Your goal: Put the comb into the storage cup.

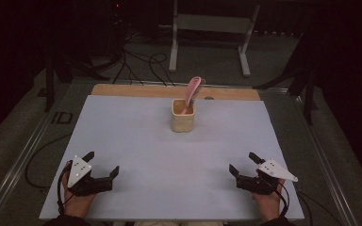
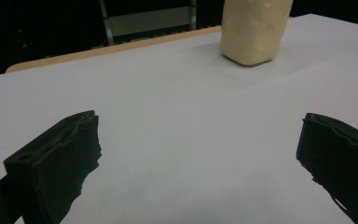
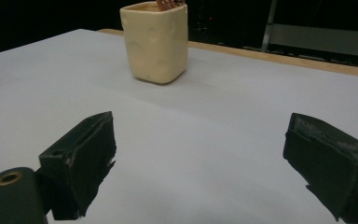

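My left gripper (image 1: pixel 103 163) rests near the front left corner of the table (image 1: pixel 122 141) with its jaws spread wide and nothing between them, and my right gripper (image 1: pixel 244 163) sits the same way near the front right corner, jaws apart and empty. From both, the thing I have to reach lies ahead and toward the middle: a cream cup (image 1: pixel 182 115) standing upright near the far edge, well apart from either hand. A pink comb (image 1: pixel 191 93) stands in it, its long axis steep, leaning up and a little to the right so that its top clears the rim on that side. In the left gripper view the cup (image 2: pixel 254 30) sits up and to the right of my jaws; in the right gripper view the cup (image 3: pixel 156 39) sits up and to the left. I judge the two hands about equally far, with the comb's lean tipping the choice slightly to my right hand
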The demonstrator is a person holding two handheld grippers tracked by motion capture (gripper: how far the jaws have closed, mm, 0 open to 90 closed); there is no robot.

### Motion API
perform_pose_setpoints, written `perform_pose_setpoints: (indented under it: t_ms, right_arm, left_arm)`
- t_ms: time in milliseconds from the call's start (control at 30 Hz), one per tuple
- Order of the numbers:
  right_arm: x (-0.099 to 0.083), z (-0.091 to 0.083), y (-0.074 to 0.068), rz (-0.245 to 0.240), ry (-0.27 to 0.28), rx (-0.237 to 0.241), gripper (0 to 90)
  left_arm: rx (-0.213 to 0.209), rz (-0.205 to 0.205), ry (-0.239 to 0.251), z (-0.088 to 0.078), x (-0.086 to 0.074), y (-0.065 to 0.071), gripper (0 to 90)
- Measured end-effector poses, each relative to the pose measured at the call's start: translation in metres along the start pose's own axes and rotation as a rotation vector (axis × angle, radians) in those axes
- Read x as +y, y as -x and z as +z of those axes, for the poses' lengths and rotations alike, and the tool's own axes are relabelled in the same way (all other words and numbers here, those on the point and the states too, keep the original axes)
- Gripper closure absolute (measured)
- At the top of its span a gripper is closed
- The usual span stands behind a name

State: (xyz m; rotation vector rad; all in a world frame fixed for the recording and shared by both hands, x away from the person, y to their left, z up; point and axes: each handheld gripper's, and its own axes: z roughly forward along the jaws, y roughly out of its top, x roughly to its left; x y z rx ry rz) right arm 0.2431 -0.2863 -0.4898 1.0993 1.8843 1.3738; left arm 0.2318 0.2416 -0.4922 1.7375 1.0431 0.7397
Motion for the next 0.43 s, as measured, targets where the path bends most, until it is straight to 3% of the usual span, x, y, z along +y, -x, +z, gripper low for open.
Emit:
perform_pose_setpoints:
  t_ms: [433]
  right_arm:
    - [-0.0008, 0.0012, -0.0001, 0.002, -0.001, -0.009, 8.9]
  left_arm:
    - [0.059, -0.042, 0.007, -0.0013, -0.0034, -0.0083, 0.1]
